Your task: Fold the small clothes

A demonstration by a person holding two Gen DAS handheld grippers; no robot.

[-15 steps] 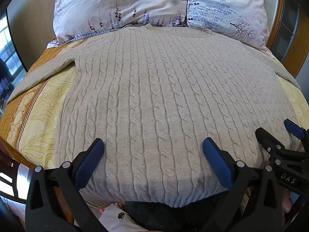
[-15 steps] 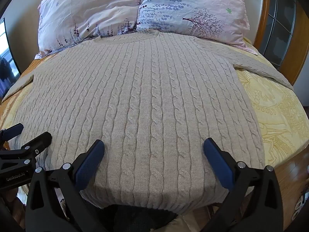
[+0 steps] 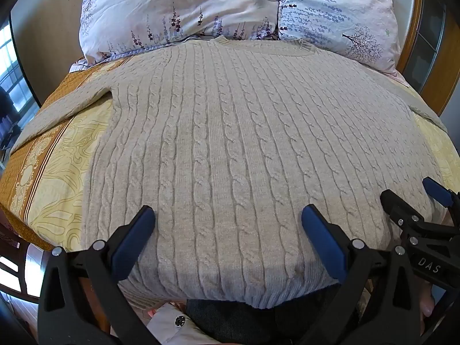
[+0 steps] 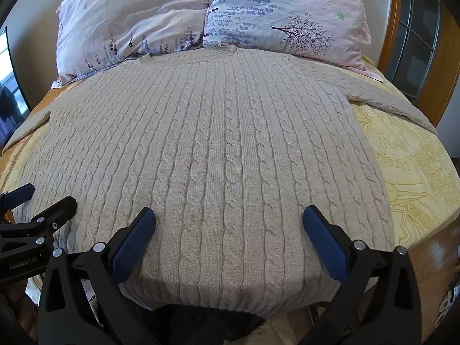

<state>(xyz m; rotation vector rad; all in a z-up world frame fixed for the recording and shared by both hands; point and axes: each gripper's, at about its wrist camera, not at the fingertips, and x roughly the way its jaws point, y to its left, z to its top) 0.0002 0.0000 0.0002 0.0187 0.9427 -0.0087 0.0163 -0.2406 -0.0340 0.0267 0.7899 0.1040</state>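
Left wrist view: the left gripper point(image 3: 227, 238) is held with its blue-padded fingers spread wide apart and nothing between them, poised over the near hem of a beige cable-knit sweater point(image 3: 230, 149). The right gripper point(image 3: 431, 198) is seen just beside it at the sweater's right hem corner; in the right wrist view the right gripper point(image 4: 228, 238) is likewise spread wide and empty above the hem, with the left gripper point(image 4: 34, 201) visible at the sweater's left edge. The sweater is laid flat, front up, on a yellow patterned bedspread point(image 3: 57, 172), its collar pointing away and touching two floral pillows point(image 3: 178, 11) at the head of the bed. One sleeve is stretched out along the bedspread on each side of the sweater's body. A wooden frame point(image 4: 388, 28) is seen beyond the pillows, right of the sweater's collar.
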